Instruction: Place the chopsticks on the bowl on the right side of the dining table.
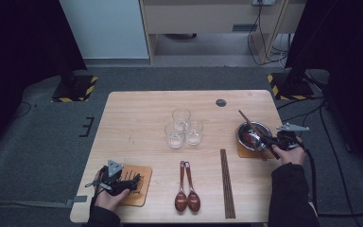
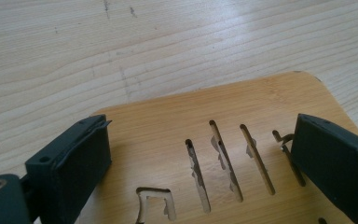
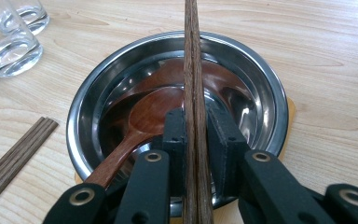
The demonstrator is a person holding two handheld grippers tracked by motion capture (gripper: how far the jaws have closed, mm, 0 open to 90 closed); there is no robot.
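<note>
**Hidden and cut-off parts**

Chopsticks [image 3: 193,70] are running off the right gripper view's top and bottom edges. Wooden spoon [image 3: 144,121] handle is disappearing behind the jaws. Slotted coaster [image 2: 223,121] is getting cropped at the bottom of the left gripper view, jaws covering its sides.

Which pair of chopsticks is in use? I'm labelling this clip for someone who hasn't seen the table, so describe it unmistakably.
Look at the steel bowl on the table's right edge. The chopsticks clamped in the right gripper slant across it, over a brown spoon inside. The other chopsticks lie flat on the table, untouched.
</note>
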